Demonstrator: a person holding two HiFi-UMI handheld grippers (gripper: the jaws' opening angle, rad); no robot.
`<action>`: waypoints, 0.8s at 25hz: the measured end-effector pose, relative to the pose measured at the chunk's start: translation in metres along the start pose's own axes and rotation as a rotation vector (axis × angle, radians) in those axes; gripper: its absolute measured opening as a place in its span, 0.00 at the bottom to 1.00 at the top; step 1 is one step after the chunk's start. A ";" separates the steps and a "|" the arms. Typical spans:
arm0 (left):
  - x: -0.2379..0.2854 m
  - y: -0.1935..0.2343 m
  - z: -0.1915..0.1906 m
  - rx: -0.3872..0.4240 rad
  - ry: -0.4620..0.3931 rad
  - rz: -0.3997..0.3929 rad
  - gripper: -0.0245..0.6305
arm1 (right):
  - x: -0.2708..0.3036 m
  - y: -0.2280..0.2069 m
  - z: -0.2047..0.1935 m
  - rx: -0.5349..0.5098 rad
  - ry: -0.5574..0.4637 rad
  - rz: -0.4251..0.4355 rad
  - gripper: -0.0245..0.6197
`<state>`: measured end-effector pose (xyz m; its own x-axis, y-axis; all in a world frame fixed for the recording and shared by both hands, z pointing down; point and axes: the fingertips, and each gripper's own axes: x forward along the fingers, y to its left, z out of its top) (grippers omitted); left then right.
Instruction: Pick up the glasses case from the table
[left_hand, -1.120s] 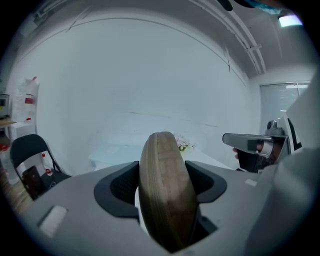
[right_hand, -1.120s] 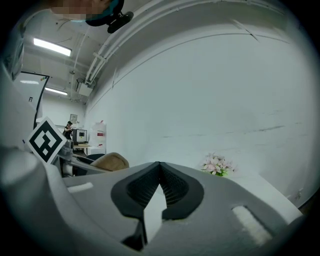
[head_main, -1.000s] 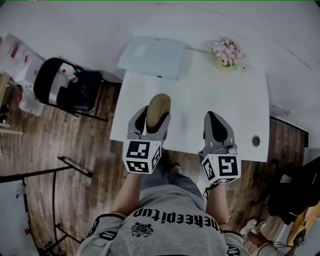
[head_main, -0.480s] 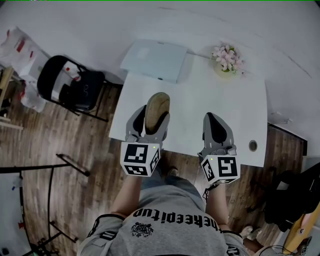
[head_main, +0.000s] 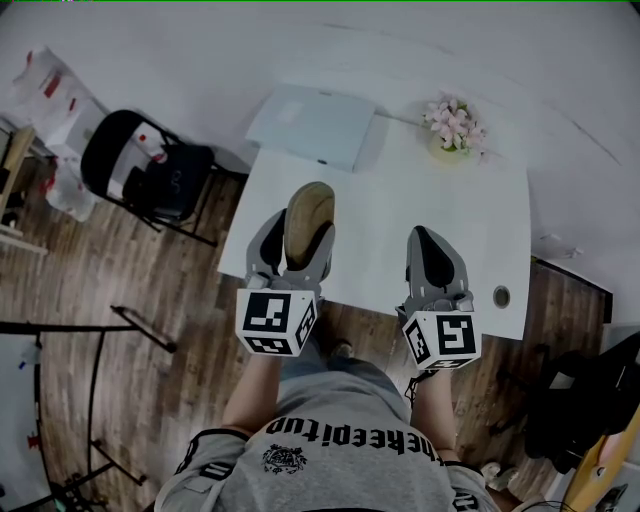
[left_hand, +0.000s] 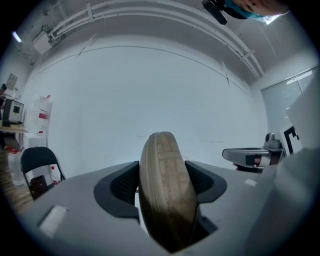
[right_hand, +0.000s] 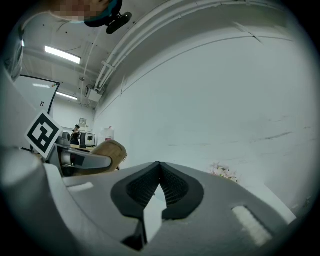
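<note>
The left hand-held gripper (head_main: 299, 224) holds the glasses case (head_main: 309, 205) above the table (head_main: 400, 225).

White table (head_main: 400, 215) w/ laptop (head_main: 312, 125), flowers (head_main: 453, 122)

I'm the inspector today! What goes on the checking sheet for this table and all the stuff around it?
Surface: white table, mostly bare, with a round hole near its right corner.
Job's things: tan glasses case, standing on edge between the left gripper's jaws.
Clutter: closed laptop at the table's far left edge; pink flowers at its far right.
Grippers: left gripper shut on the glasses case; right gripper shut, with nothing in it.
Cables: nothing seen on the table.
Surroundings: black chair on the wood floor to the left.
</note>
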<state>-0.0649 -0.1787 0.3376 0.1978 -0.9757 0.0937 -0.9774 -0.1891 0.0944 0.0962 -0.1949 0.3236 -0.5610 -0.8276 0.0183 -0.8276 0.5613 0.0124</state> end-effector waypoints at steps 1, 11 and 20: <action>-0.001 0.000 0.002 0.002 -0.008 0.004 0.50 | -0.001 0.000 0.001 -0.002 -0.002 0.002 0.05; -0.020 -0.004 0.018 0.022 -0.080 0.031 0.50 | -0.014 0.002 0.010 -0.023 -0.021 0.010 0.05; -0.035 -0.009 0.029 0.042 -0.124 0.053 0.50 | -0.023 0.006 0.015 -0.037 -0.033 0.030 0.04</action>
<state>-0.0651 -0.1460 0.3042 0.1378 -0.9901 -0.0264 -0.9890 -0.1390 0.0509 0.1039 -0.1728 0.3083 -0.5868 -0.8096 -0.0138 -0.8091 0.5856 0.0491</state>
